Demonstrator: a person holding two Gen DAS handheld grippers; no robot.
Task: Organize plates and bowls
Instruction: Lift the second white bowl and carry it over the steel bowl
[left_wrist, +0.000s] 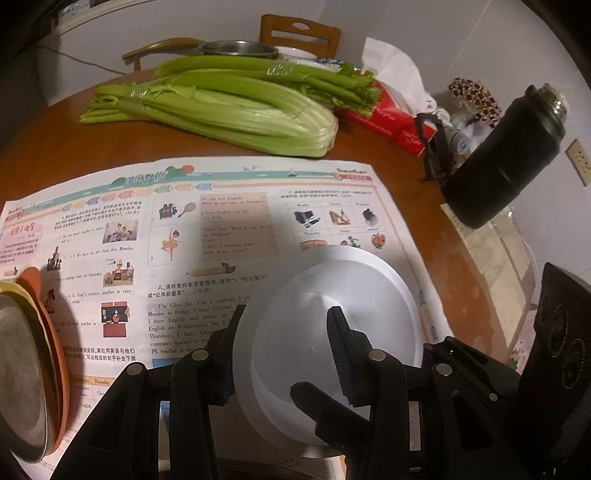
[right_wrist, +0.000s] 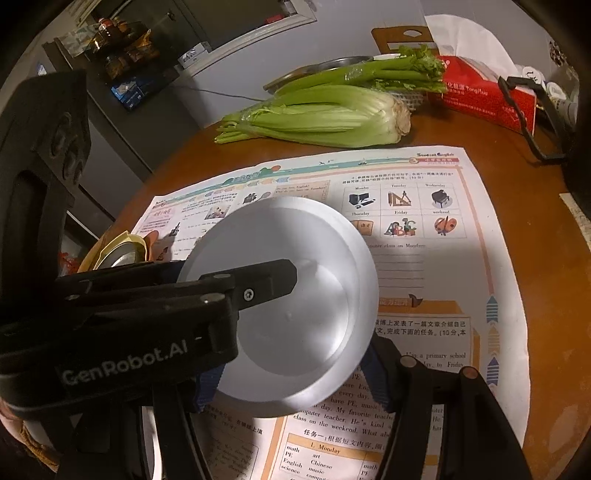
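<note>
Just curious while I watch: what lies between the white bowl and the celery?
Only the open newspaper and some bare table lie between the white bowl and the celery, in both views.

Both tools, left (left_wrist: 286, 354) and right (right_wrist: 291, 384), angle downward, clamped shut.

- Brown counter (left_wrist: 399, 162), round-edged.
- Printed English worksheet (left_wrist: 221, 221) spread flat on it.
- Celery bunches (left_wrist: 236, 107) lying beyond the worksheet, partly plastic-wrapped.
- Red tissue box (left_wrist: 391, 122) just right of the celery.
- Black flask (left_wrist: 506, 158) upright near the right edge.
- Wooden chair (left_wrist: 299, 33) behind.
</note>
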